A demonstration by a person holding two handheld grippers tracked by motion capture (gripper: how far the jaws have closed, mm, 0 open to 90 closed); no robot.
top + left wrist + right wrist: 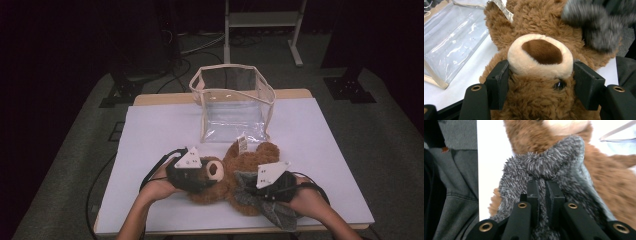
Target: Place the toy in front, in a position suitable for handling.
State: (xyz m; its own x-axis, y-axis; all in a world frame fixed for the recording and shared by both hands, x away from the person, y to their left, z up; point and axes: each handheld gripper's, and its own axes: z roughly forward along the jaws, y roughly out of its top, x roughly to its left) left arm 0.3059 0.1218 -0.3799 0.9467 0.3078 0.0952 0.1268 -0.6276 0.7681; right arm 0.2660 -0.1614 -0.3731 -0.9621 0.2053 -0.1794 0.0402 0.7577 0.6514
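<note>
Both tongs work on a fluffy brown teddy bear lying on its back, low centre of the high view, on a white-topped table. L gripper, lower left of centre in that view, has its black jaws spread wide and pressed to either side of the bear's head, just behind the cream muzzle w/ dark brown nose; so it grasps the head. One shiny black eye shows just below the muzzle, lower right in the left gripper view. R gripper, lower right of centre in the high view, has jaws clenched nearly together on a fold of shaggy grey knit fabric that drapes over the bear's body; the fabric bunches up above the jaw tips, centre of the right gripper view. A clear plastic bag w/ beige trim stands open, upper centre of the high view, just beyond the bear's feet, a white label between them. Grey denim clothing fills the left of the right gripper view.
</note>
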